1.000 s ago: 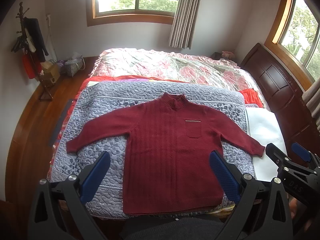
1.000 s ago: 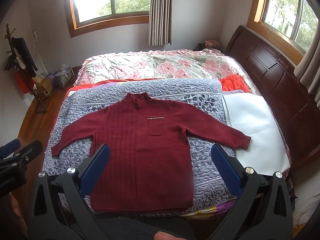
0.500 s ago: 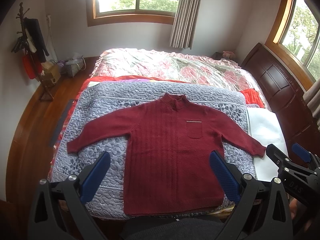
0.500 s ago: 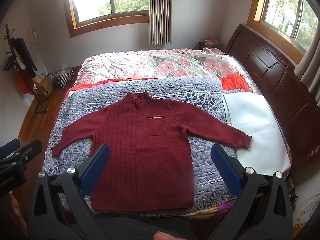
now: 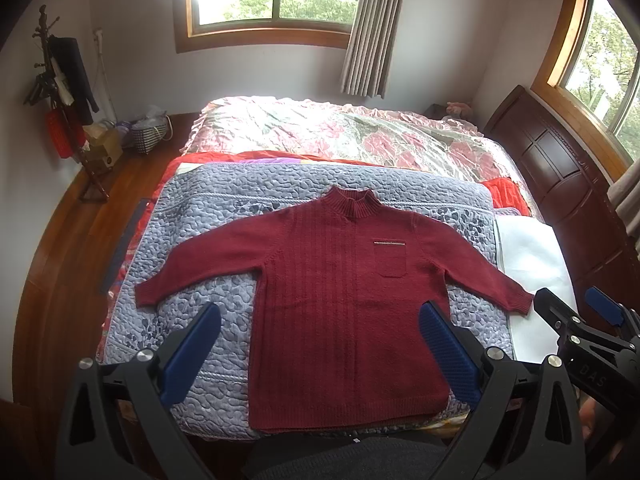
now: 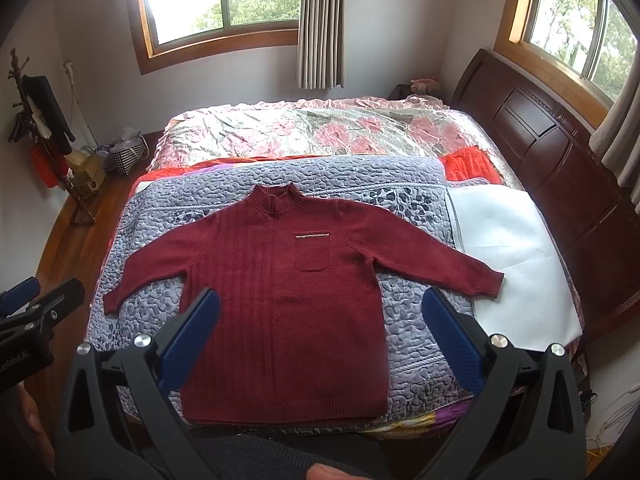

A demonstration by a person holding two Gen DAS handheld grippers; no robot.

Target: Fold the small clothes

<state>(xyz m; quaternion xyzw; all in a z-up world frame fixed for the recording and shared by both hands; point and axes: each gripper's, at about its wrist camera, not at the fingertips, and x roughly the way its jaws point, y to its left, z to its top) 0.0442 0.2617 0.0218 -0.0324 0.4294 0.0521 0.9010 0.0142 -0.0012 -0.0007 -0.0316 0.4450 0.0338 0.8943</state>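
While I am holding both tools above the foot of the bed, the left wrist view is showing the red sweater (image 5: 348, 304) lying flat and face up on the grey quilt (image 5: 208, 240), sleeves spread, hem toward me. My left gripper (image 5: 320, 356) is hovering with its jaws spread wide, gripping nothing, its blue pads (image 5: 192, 354) framing the sweater's lower half. I am judging that the knit could bunch if I pinch only the top layer, and the quilt beneath could be getting caught in the same pinch.

In the right wrist view, my right gripper (image 6: 322, 344) is likewise hanging released and empty above the hem, tilted down toward the bed. The right sleeve cuff (image 6: 486, 282) is reaching onto the white sheet (image 6: 516, 248), so dragging it inward carelessly may be pulling the body askew. My left tool (image 6: 36, 312) is showing at the left edge, well apart from the cloth.
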